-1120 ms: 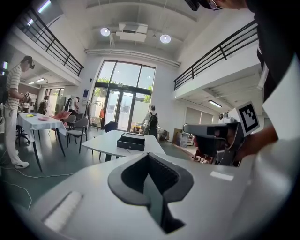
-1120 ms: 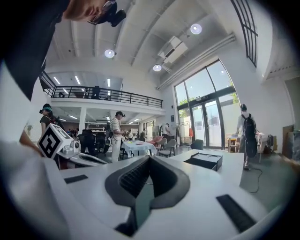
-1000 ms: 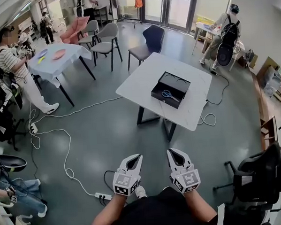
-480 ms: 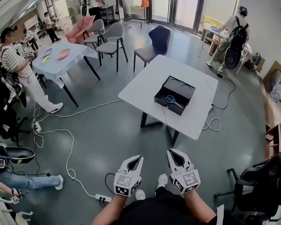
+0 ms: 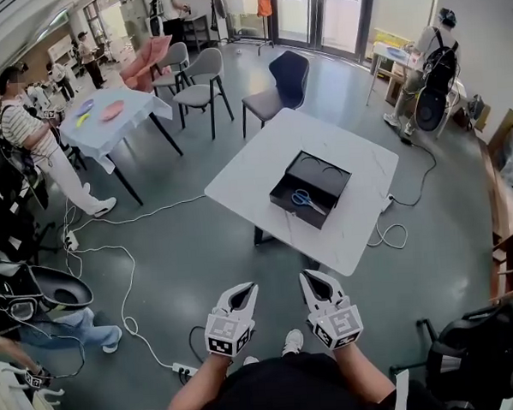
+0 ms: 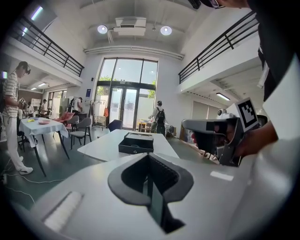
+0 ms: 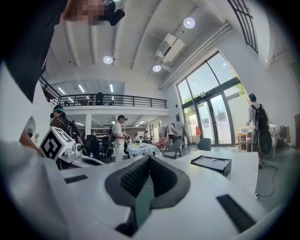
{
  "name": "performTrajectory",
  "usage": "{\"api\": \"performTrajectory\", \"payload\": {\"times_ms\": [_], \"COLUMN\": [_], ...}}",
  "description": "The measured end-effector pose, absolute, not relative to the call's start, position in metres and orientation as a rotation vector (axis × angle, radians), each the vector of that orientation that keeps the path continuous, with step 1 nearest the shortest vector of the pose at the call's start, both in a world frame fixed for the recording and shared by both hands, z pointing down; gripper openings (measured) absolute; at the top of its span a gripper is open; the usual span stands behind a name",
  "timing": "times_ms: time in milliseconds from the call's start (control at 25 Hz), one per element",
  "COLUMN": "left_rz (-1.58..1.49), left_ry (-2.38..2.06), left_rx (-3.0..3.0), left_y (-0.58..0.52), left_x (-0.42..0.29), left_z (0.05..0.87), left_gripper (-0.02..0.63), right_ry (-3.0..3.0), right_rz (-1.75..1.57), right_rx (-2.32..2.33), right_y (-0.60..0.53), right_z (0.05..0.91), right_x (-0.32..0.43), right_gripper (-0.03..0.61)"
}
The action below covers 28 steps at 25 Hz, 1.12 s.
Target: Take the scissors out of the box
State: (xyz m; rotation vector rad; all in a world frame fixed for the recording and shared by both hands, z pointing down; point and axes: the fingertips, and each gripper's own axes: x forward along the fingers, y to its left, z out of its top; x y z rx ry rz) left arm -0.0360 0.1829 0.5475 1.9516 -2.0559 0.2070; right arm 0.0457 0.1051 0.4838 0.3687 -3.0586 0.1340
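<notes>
A black open box (image 5: pixel 311 188) lies on the white table (image 5: pixel 254 166) ahead, and blue-handled scissors (image 5: pixel 306 198) rest inside it near the front wall. Both grippers are held side by side low in the head view, well short of the table. My left gripper (image 5: pixel 245 288) is shut with nothing in it, and so is my right gripper (image 5: pixel 311 277). The left gripper view looks over its closed jaws (image 6: pixel 149 157) at the box (image 6: pixel 136 143) in the distance. In the right gripper view, the box (image 7: pixel 211 164) sits to the right beyond the closed jaws (image 7: pixel 149 159).
White cables and a power strip (image 5: pixel 184 368) lie on the floor to the left. Chairs (image 5: pixel 280 79) stand behind the table. A second table (image 5: pixel 119 113) with plates and a person (image 5: pixel 30 134) are at the left; an office chair (image 5: pixel 470 360) is at the right.
The table and box have come nearer in the head view as I walk toward them. Both grippers stay shut and side by side.
</notes>
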Motion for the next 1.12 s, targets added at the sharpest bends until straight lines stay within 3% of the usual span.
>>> {"api": "performTrajectory", "payload": {"times_ms": [560,1120], "left_rz": [0.255,0.245], "left_ry": [-2.089,-2.040], "left_rx": [1.877,1.910], "left_y": [0.133,0.084], "left_x": [-0.035,-0.090], "left_z": [0.552,0.560], "left_gripper": [0.009,0.009], "right_ry": [-3.051,-3.027], "right_rz": [0.180,0.189], "right_rx": [0.289,0.331], "right_y": [0.048,0.007], "right_z": [0.493,0.498], "right_x": [0.058,0.001], "right_gripper": [0.008,0.008]}}
